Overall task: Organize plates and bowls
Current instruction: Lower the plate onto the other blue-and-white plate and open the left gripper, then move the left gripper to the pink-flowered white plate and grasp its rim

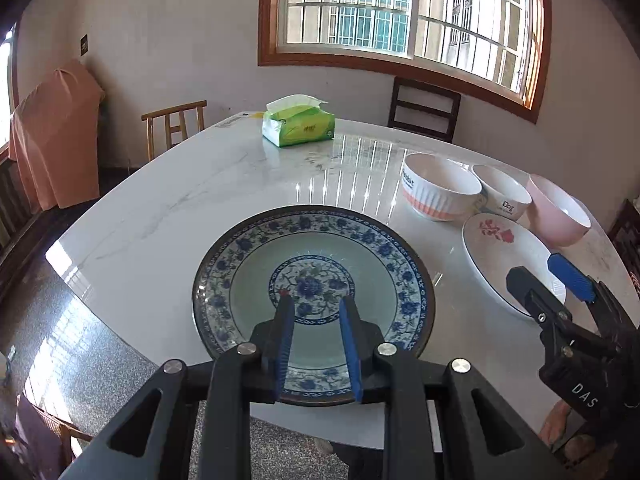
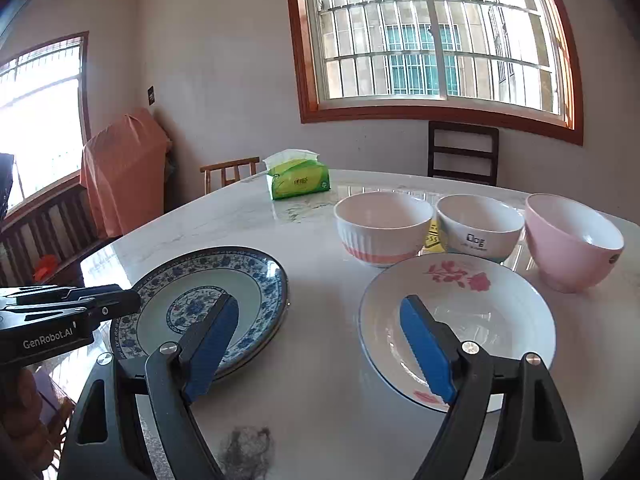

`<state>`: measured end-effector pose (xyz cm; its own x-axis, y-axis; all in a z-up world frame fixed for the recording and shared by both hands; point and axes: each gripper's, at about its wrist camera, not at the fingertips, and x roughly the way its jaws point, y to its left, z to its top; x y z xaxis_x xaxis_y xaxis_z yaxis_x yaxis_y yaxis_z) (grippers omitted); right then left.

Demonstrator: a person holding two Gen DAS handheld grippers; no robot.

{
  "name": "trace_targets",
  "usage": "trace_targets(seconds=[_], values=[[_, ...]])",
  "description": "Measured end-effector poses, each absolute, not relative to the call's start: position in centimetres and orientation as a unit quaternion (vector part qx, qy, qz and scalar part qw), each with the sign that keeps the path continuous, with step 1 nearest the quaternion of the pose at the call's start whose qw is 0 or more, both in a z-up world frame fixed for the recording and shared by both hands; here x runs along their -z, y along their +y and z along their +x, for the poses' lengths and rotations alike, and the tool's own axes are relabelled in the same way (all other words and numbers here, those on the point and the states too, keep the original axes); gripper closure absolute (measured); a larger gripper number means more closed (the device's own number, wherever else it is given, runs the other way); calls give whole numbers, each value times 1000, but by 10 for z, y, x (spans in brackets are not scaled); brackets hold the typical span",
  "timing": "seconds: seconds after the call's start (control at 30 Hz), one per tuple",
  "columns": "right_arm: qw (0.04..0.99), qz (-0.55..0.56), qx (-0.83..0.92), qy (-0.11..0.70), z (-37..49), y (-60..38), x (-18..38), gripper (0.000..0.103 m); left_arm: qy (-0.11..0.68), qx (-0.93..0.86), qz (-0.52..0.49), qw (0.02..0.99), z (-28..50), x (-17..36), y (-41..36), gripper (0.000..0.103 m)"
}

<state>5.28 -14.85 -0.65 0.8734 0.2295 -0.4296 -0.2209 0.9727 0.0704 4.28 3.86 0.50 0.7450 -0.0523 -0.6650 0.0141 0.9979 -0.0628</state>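
Home dining rm: white marble-look table (image 2: 312, 380) w/ green tissue pack (image 2: 298, 182) at 12 o'clock, wooden chairs (image 2: 462, 152) around it, barred wood-framed window (image 2: 432, 40) behind, orange cloth-covered item (image 2: 120, 168) at 10 o'clock by wall.

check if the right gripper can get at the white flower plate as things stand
Probably yes: the right gripper hangs open just short of the white flower plate, whose near rim is bare; the bowls sit behind it.

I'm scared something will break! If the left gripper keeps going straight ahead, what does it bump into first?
Probably the blue-patterned plate: the left gripper points at its middle, fingers slightly apart, though its height above it is unclear.
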Motion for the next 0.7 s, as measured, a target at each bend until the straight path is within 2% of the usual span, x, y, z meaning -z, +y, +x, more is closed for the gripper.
trace_targets(seconds=[0.07,0.13,0.23,0.47,0.7], values=[[974,20,-86,210,43,-180,-2,23,352,34,-9,935,42,-9,19,76],[975,26,-51,214,40,-212,-7,22,347,49,7,937,43,-13,-2,67],[972,54,-9,231,45,-260,-4,23,340,78,24,937,49,-20,-32,60],[944,146,2,295,67,-326,26,37,388,148,13,910,94,-23,-84,60],[939,139,-30,312,79,-321,31,37,435,148,-32,888,146,-12,-91,60]])
